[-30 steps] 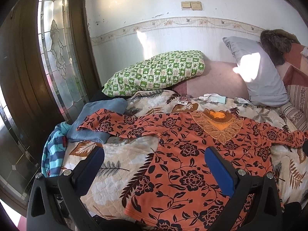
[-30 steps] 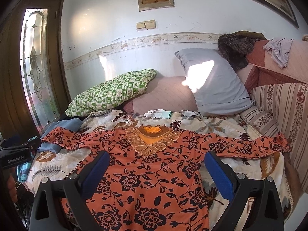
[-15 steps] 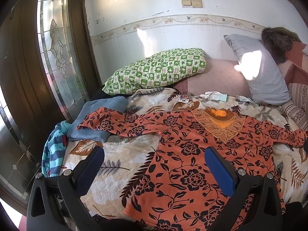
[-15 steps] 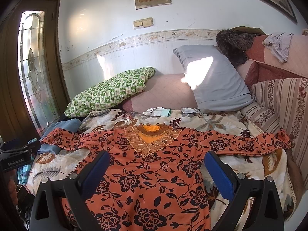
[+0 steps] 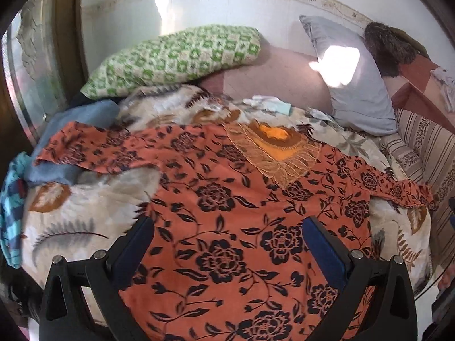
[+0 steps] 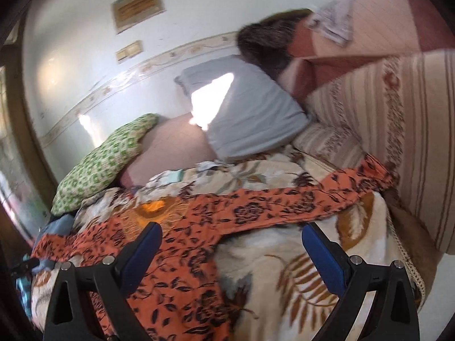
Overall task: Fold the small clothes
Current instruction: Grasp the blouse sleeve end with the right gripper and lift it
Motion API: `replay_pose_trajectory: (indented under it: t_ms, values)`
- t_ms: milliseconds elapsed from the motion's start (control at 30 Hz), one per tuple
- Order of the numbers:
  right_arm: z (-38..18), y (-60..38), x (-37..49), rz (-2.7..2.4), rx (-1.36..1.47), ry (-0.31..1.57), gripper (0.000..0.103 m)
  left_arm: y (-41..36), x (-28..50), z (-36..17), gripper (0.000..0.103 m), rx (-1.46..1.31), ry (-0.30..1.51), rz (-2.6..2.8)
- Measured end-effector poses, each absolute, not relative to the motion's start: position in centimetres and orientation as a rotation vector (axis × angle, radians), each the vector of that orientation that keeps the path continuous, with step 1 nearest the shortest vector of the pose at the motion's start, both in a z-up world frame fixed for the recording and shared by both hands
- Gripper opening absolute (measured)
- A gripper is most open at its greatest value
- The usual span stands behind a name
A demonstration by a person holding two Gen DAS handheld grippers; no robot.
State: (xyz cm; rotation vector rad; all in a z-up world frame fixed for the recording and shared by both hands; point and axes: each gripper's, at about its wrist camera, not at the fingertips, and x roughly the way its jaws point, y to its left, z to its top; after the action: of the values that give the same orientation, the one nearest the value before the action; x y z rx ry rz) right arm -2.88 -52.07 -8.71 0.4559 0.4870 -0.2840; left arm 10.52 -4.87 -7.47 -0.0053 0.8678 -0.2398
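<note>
Bed quilt (image 5: 85, 216): cream, leaf-printed, bearing everything below.

Orange floral blouse (image 5: 227, 227): spread flat on the quilt, front up, both sleeves out sideways; no fold made yet, so the task looks barely begun (sleeves and body all remain to be folded). Thin, limp fabric, black roses on orange, fringed embroidered neckline (image 5: 273, 147). Right sleeve (image 6: 312, 199) reaches toward the striped sofa cushion (image 6: 398, 130); left sleeve overlaps a blue garment (image 5: 79, 116).

Pillows: grey (image 5: 355, 85), green-checked (image 5: 176, 56).

Left gripper (image 5: 227, 253): jaws wide apart, empty, over the blouse body.

Right gripper (image 6: 231, 255): jaws likewise spread, holding nothing, near the right sleeve.
</note>
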Motion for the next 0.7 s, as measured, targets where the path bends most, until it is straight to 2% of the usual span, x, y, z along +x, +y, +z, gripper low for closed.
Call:
replay_pose_trajectory:
  t_ms: [267, 467, 667, 700]
  values:
    - [-17.6, -72.5, -0.1, -0.394, 0.968, 0.495, 0.099, -10.9, 19.5, -12.8, 0.103, -0.079, 0.962, -0.268]
    - [-23.5, -78.6, 3.0, -0.468, 1.220, 0.507, 0.071, -10.8, 22.8, -16.2, 0.103, -0.179, 1.044, -0.240]
    - [-25.3, -80.2, 5.6, -0.592, 1.254, 0.512, 0.068, -8.6, 22.8, -16.3, 0.103, -0.105, 0.862, -0.119]
    - [-25.6, -80.4, 6.2, -0.613, 1.265, 0.532, 0.056, -8.3, 22.9, -16.0, 0.103, -0.084, 0.837, -0.095]
